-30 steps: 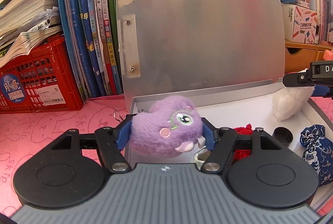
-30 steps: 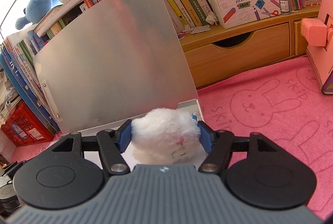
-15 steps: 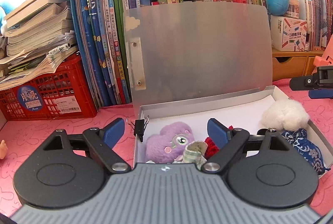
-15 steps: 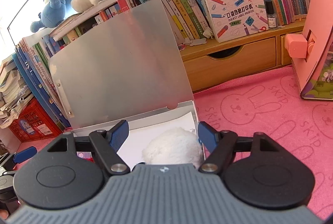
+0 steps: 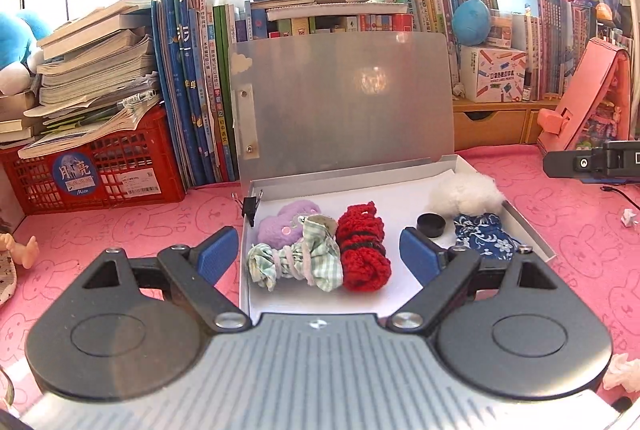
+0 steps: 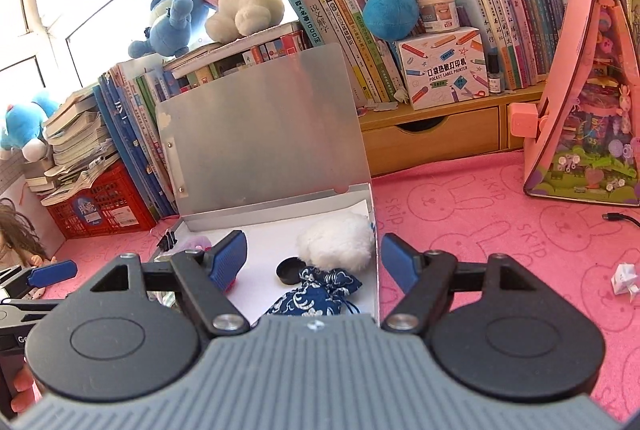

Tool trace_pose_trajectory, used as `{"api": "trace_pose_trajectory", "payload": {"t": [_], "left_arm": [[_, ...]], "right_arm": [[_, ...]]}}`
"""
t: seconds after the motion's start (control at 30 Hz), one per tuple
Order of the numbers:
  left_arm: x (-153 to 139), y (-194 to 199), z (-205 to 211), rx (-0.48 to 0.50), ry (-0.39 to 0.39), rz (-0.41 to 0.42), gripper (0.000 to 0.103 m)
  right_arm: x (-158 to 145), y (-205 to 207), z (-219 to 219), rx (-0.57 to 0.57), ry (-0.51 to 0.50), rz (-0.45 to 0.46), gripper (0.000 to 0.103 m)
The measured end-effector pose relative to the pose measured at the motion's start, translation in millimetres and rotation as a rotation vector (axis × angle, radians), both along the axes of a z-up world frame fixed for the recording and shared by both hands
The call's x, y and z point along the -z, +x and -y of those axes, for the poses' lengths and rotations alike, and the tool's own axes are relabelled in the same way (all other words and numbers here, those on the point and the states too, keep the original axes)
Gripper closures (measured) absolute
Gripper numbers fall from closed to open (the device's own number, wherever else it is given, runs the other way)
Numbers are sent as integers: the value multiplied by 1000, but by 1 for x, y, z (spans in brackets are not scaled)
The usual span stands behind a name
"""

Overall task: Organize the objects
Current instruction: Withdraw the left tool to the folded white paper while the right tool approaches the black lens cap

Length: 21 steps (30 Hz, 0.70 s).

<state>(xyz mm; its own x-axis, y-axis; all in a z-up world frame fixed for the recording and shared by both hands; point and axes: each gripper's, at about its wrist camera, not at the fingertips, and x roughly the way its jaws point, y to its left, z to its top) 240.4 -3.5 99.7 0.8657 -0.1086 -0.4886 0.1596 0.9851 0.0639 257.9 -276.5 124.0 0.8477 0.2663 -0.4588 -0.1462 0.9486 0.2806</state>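
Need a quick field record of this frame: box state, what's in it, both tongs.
box: silver case, lid propped upright against the books
contents left: purple plush, checked cloth bundle, red knit piece
contents right: white plush, black cap, blue floral pouch
clip: black binder clip on the case's left wall
left tongs: open, empty, jaws just opened
right tongs: open, empty, jaws just opened
surface: pink bunny-print mat

The left tool [image 5: 320, 254] tilts downward with its blue pads spread wide and nothing between them. The right tool [image 6: 314, 258] tilts likewise, its pads [image 6: 230, 260] parted and bare; both stopped widening about half a second ago.
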Motion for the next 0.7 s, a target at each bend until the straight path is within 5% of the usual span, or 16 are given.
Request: {"api": "trace_pose_trajectory", "payload": {"t": [0.7], "left_arm": [[23,-133,0,57,-92,13,11]], "right_arm": [[17,-120,7,-14,-104,63,18]]}}
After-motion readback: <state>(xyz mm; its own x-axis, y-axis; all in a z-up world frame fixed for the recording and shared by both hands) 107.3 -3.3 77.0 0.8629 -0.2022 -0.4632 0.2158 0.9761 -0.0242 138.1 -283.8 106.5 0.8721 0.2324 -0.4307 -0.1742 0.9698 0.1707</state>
